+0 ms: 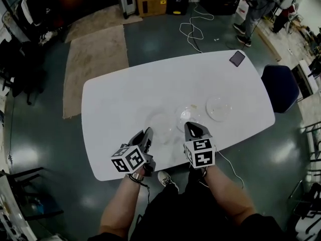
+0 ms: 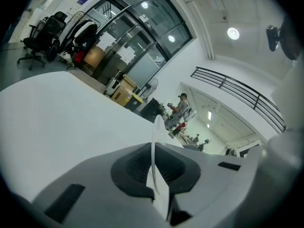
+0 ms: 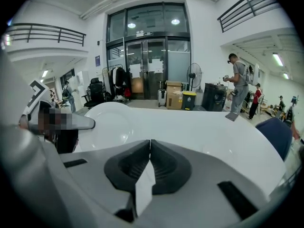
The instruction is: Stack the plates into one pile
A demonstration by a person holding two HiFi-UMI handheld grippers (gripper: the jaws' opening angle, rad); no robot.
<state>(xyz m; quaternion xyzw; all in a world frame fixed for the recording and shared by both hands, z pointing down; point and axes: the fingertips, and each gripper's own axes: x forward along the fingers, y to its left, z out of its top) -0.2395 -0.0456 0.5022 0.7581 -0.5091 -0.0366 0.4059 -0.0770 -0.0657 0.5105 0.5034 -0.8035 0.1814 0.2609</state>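
Left gripper view shows us the left gripper (image 2: 152,146) pinching the rim of a clear plate (image 2: 154,129), seen edge-on, over the near side of the white table (image 1: 130,94). We read the right gripper (image 3: 149,142) as pressed together and empty. A second plate (image 1: 189,115) and a third plate (image 1: 219,108) lie on the table beyond it.

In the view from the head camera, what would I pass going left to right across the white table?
The left clear plate, gripped by the left tool → middle clear plate → right clear plate → dark phone.
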